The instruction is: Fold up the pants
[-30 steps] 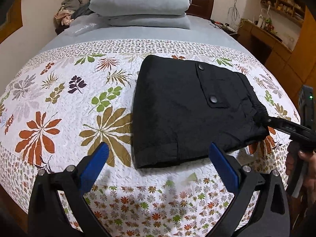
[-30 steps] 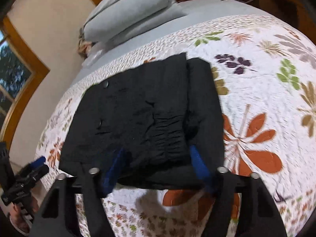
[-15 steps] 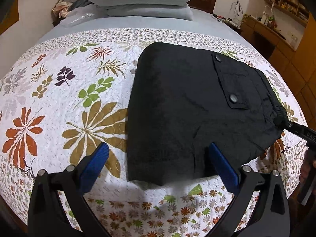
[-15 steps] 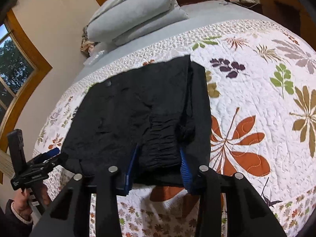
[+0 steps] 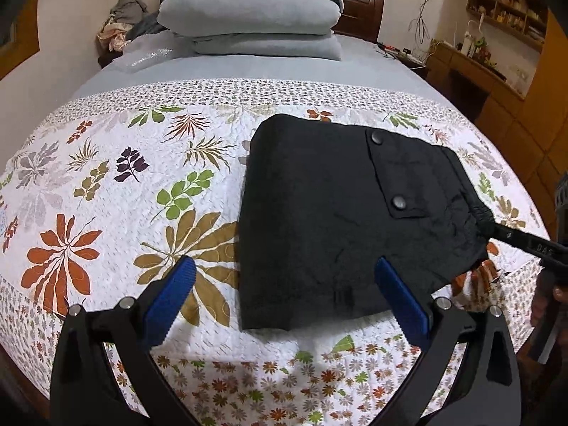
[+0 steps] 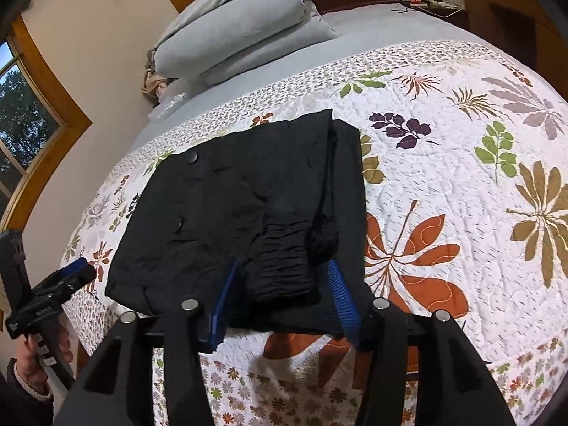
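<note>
Black pants (image 5: 330, 220) lie folded into a compact rectangle on the floral quilt (image 5: 106, 184), pocket flap with two snaps on top. They also show in the right wrist view (image 6: 248, 206), elastic waistband toward the camera. My left gripper (image 5: 284, 294) is open and empty, just short of the fold's near edge. My right gripper (image 6: 280, 298) has its blue pads on either side of the bunched waistband (image 6: 284, 266), with some gap left beside the cloth. In the left wrist view its black finger (image 5: 522, 241) reaches the pants' right edge.
The quilt covers a bed with stacked grey pillows (image 5: 248, 10) at the headboard. A clothes pile (image 5: 120, 17) sits at the back left. A wooden desk and shelves (image 5: 497, 53) stand right of the bed. A window (image 6: 25, 117) is on the wall.
My left gripper came closer over the pants, then drew back and stayed open. My right gripper narrowed around the waistband, then widened a little.
</note>
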Tool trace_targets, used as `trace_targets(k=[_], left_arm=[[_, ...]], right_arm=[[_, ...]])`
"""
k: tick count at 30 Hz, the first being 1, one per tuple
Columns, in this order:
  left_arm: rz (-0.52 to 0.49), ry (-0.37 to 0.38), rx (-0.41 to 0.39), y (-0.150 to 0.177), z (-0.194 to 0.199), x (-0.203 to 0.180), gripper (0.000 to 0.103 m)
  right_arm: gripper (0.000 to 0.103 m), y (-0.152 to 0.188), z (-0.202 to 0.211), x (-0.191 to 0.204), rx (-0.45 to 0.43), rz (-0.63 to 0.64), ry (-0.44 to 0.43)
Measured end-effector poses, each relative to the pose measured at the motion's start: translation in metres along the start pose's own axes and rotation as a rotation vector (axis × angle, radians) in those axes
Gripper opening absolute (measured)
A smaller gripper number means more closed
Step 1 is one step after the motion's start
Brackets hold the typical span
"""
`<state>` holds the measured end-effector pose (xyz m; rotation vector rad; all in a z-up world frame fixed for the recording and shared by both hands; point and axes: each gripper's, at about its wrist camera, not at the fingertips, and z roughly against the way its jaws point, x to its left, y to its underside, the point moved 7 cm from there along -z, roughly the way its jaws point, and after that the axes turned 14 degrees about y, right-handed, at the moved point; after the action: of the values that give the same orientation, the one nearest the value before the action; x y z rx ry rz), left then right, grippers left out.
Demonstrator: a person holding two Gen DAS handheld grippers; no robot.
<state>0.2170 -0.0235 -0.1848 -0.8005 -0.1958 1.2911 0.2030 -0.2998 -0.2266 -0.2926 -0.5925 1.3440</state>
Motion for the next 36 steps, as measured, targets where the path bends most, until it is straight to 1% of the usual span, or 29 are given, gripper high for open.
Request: trace_targets(k=[4, 6, 8, 12, 17, 18, 20, 21, 22, 24, 25, 27, 29, 31, 33, 34, 36], left_arm=[[-0.008, 0.004, -0.004, 0.000, 0.006, -0.002, 0.101], [-0.004, 0.012, -0.001, 0.001, 0.008, -0.003, 0.101], [0.009, 0.021, 0.007, 0.004, 0.011, -0.003, 0.101], [0.016, 0.027, -0.007, 0.003, 0.021, -0.006, 0.100], [-0.003, 0.047, -0.036, -0.004, 0.042, -0.027, 0.101], [-0.017, 0.046, -0.040, -0.005, 0.046, -0.032, 0.101], [-0.055, 0.041, -0.046, -0.007, 0.055, -0.046, 0.101], [-0.068, 0.034, -0.047, -0.008, 0.059, -0.051, 0.101], [-0.078, 0.027, -0.051, -0.008, 0.063, -0.056, 0.101], [-0.081, 0.030, -0.065, -0.009, 0.071, -0.063, 0.101], [-0.078, 0.027, -0.070, -0.008, 0.075, -0.065, 0.101], [-0.077, 0.027, -0.076, -0.008, 0.080, -0.068, 0.101], [-0.077, 0.020, -0.084, -0.008, 0.086, -0.069, 0.100], [-0.075, 0.018, -0.094, -0.009, 0.091, -0.071, 0.100], [-0.072, 0.008, -0.097, -0.010, 0.096, -0.071, 0.100], [-0.073, 0.007, -0.098, -0.011, 0.097, -0.072, 0.100], [-0.072, 0.009, -0.102, -0.012, 0.101, -0.073, 0.100]], right_arm=[[0.055, 0.000, 0.009, 0.004, -0.024, 0.004, 0.022], [0.057, 0.001, 0.017, 0.007, -0.033, 0.008, 0.017], [0.063, 0.004, 0.026, 0.009, -0.034, 0.022, 0.019], [0.064, 0.010, 0.050, 0.008, -0.052, 0.047, 0.027], [0.069, 0.016, 0.082, 0.014, -0.079, 0.058, 0.001], [0.070, 0.016, 0.089, 0.017, -0.091, 0.062, -0.003], [0.075, 0.017, 0.102, 0.026, -0.113, 0.069, -0.008], [0.081, 0.017, 0.106, 0.029, -0.121, 0.068, 0.007], [0.083, 0.016, 0.110, 0.035, -0.129, 0.067, 0.038], [0.083, 0.014, 0.116, 0.045, -0.152, 0.094, 0.070], [0.083, 0.013, 0.121, 0.054, -0.178, 0.124, 0.108], [0.085, 0.012, 0.128, 0.063, -0.211, 0.170, 0.169], [0.089, 0.011, 0.137, 0.073, -0.240, 0.198, 0.205], [0.090, 0.010, 0.144, 0.078, -0.255, 0.188, 0.226], [0.094, 0.009, 0.149, 0.079, -0.264, 0.141, 0.280], [0.096, 0.009, 0.151, 0.081, -0.273, 0.127, 0.292], [0.096, 0.009, 0.157, 0.085, -0.313, 0.111, 0.317]])
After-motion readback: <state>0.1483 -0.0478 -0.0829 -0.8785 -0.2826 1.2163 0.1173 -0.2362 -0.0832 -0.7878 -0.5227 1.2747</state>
